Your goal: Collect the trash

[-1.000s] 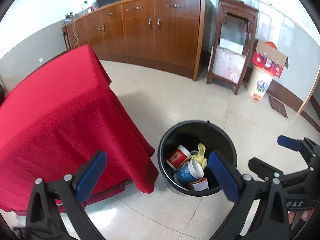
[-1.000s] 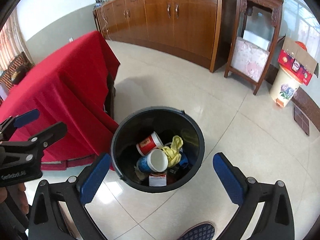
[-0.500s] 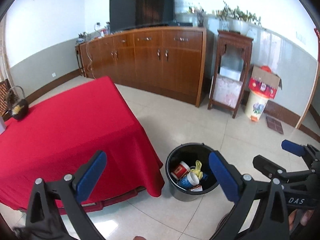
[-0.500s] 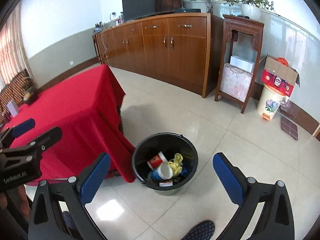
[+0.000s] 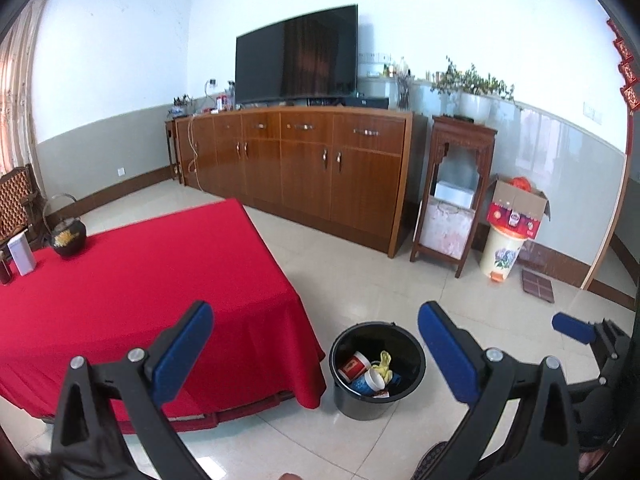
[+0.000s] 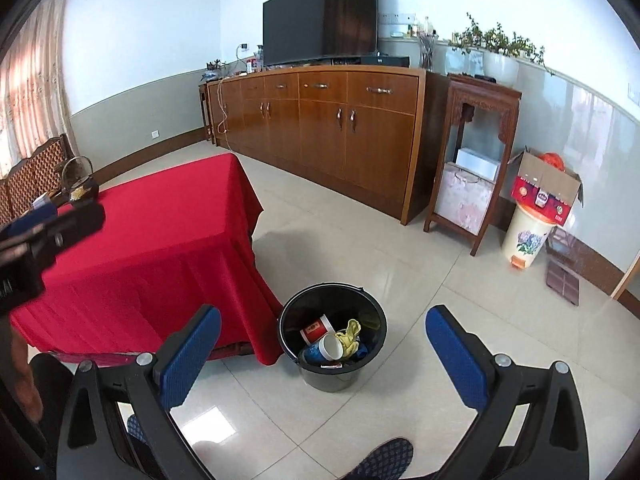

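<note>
A black bucket stands on the tiled floor by the corner of the red-clothed table. In it lie a red paper cup, a blue cup with a white inside, a yellow crumpled piece and a small carton. It also shows in the right wrist view. My left gripper is open and empty, held high above the floor. My right gripper is open and empty, also high above the bucket; it shows at the right edge of the left view.
A dark pot with a handle and a white box stand on the table's far left. A long wooden sideboard, a carved stand and a white bin with a cardboard box line the back wall.
Both grippers have risen and pulled back from the bucket, which now looks smaller and lower. The view has tilted up to the wall and television. Both grippers stay open and empty.
</note>
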Demonstrator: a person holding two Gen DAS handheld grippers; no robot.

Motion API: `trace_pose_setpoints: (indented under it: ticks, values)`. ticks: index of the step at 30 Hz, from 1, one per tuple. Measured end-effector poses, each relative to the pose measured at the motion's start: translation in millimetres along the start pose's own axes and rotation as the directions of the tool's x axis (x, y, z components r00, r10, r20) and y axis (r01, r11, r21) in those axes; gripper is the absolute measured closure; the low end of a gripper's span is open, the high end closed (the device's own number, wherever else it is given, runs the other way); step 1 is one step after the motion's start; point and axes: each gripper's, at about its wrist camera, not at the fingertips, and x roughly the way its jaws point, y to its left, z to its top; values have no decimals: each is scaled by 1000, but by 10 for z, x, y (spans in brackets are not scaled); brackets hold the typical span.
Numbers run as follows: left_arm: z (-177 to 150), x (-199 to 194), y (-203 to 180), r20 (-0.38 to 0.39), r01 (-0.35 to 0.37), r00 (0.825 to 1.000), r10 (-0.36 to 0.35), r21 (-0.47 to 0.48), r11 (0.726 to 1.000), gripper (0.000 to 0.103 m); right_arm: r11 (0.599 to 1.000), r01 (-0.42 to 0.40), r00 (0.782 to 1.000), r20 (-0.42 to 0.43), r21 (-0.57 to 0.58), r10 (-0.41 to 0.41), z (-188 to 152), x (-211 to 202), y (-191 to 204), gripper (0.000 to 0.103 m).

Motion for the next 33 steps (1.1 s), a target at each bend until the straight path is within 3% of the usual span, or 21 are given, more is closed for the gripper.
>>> trace_pose_setpoints:
  ticks: [14, 33]
  values:
    - [86, -536, 70, 104, -22, 994, 24, -24, 999, 0, 997, 20, 991, 131, -74, -10, 172, -726, 255, 0]
    - [26, -569, 149, 104, -9, 994, 13, -41, 999, 0, 996, 20, 991, 133, -86, -8, 200, -701, 311, 0]
